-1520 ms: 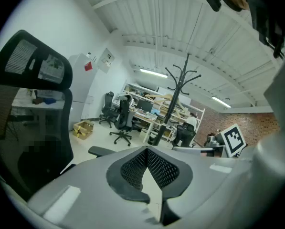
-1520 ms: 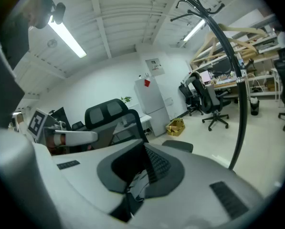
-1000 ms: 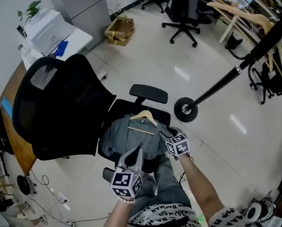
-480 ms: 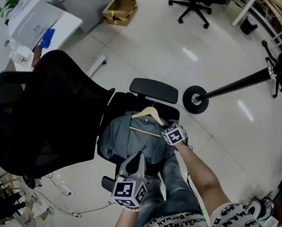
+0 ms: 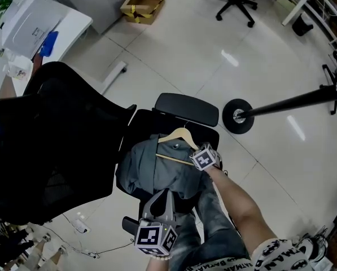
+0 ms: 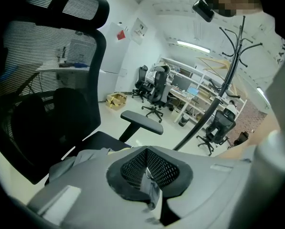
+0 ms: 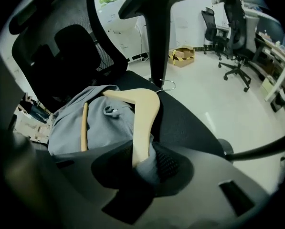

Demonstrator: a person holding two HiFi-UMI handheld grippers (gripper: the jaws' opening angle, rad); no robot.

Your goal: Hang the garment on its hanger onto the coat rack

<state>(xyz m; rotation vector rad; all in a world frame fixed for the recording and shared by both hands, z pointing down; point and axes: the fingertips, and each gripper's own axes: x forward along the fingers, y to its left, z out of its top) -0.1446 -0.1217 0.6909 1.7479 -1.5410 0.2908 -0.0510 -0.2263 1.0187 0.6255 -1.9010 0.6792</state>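
Early days on this one: the garment is not on the coat rack yet, it lies in a grey heap on the seat of the black office chair, threaded on its wooden hanger, whose metal hook points toward the armrest. And here comes the pick-up! The right tool is down at the near end of one hanger arm, its jaws closing, with the wood and a fold of grey cloth right between them; the pads look to be just meeting both. The left tool sits nearer the person, over the lower edge of the garment, jaws drawn almost together with what looks like a strip of the grey cloth pinched between them (the strip is small and dim, so that is a reading, not a certainty). So by my judgement the grab is only now being made, and everything else is left: lift hanger and garment clear of the seat, carry them across the open floor, and set the hook over one of the rack's prongs. The rack stands well apart, off to the person's right, its round base on the floor beyond the chair's armrest.
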